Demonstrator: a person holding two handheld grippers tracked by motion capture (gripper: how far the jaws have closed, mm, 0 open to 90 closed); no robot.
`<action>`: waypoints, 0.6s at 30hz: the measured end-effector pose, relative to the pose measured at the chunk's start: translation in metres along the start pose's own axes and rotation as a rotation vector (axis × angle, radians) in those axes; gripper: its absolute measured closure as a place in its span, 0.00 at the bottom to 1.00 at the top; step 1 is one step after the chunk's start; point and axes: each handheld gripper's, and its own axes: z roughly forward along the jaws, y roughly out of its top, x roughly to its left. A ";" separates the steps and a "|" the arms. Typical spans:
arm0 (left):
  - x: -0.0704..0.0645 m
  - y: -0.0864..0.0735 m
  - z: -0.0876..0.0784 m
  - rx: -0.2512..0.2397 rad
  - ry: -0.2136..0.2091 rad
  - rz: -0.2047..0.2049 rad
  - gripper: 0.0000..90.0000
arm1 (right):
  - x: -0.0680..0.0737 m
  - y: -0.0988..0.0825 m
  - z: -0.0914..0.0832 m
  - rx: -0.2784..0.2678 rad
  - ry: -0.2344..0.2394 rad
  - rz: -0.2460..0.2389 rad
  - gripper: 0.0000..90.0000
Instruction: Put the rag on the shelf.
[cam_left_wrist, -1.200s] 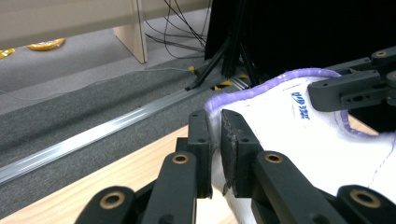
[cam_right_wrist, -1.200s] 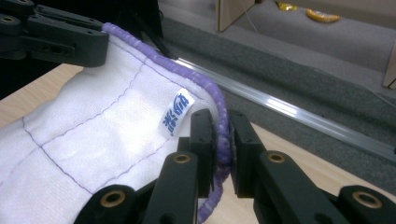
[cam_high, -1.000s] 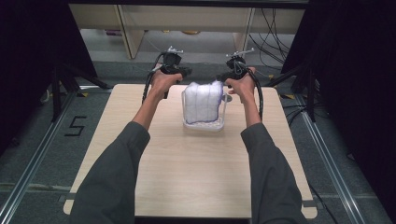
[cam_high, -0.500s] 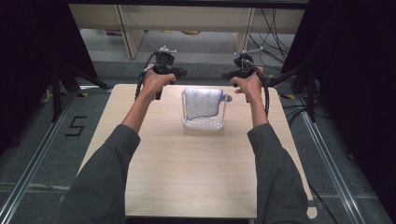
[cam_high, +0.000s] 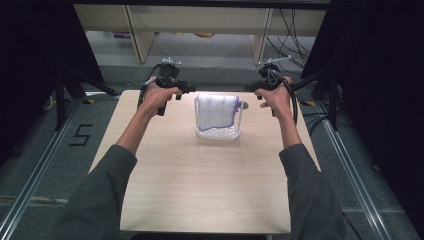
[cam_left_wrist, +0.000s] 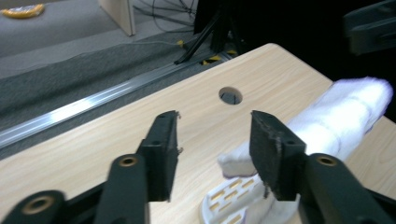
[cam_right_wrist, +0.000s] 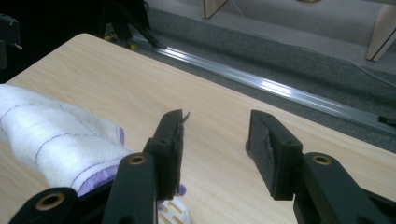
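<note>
The white cloth with purple stitching (cam_high: 218, 111) lies draped over the slotted white basket (cam_high: 218, 133) mid-worktop (cam_high: 200, 190), while the left claw (cam_high: 186, 87) and right claw (cam_high: 251, 87) flank it with jaws parted and empty, apparently released.

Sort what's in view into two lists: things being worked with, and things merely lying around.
In use:
- white cloth draped over the basket
- white slotted basket
- left gripper, open
- right gripper, open

Lying about:
- table, just the surface
- yellow object on the floor
- floor cables
</note>
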 end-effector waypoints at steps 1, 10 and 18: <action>0.001 -0.001 -0.001 0.007 -0.001 0.003 0.56 | 0.002 -0.002 -0.002 0.004 0.003 0.006 0.61; -0.005 -0.016 -0.019 0.003 -0.019 0.004 0.48 | 0.008 -0.011 -0.020 -0.003 0.011 -0.005 0.57; -0.012 -0.022 -0.031 -0.003 -0.044 0.016 0.44 | 0.018 -0.015 -0.032 -0.035 0.042 -0.037 0.52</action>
